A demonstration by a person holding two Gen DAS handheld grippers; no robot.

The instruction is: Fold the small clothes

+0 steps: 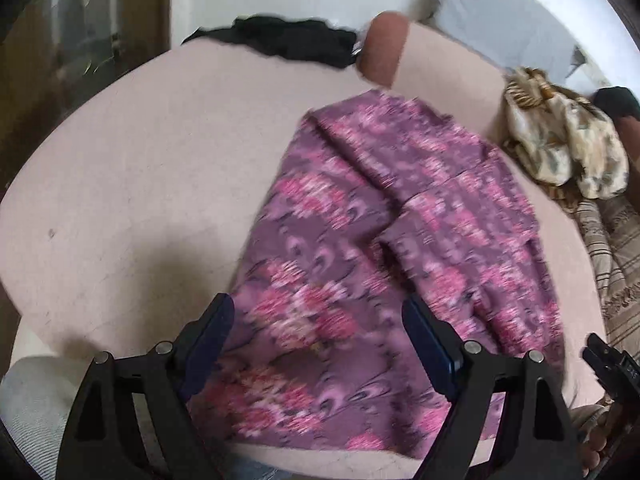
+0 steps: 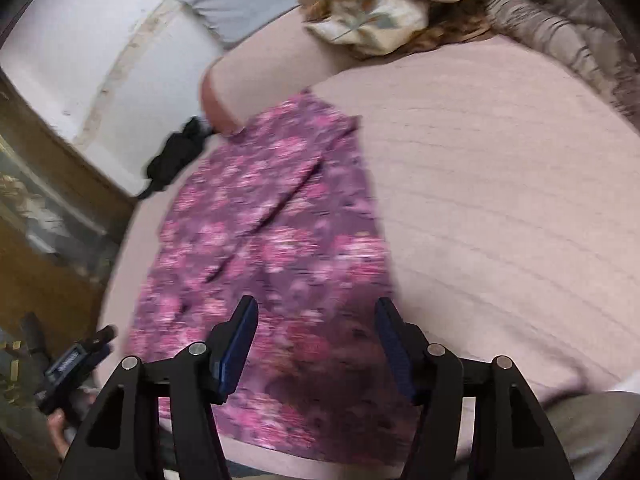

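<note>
Purple floral garment (image 1: 384,248) lies folded on the pink bed (image 1: 140,184), centre of both frames. Left hand-held gripper (image 1: 316,320) and right hand-held gripper (image 2: 316,320) hover above its near end, jaws apart, gripping nothing.

blur: purple floral garment (image 1: 360,240) print smeared | cut off: patterned cloth heap (image 2: 380,4) at top edge

**Open sheet beside the purple garment**

I see bare pink sheet (image 2: 500,200) to either side of the purple floral garment (image 2: 272,232). Beyond it a black cloth (image 1: 288,40), a bolster (image 1: 384,48) and crumpled beige fabric (image 2: 376,12) block passage.
</note>
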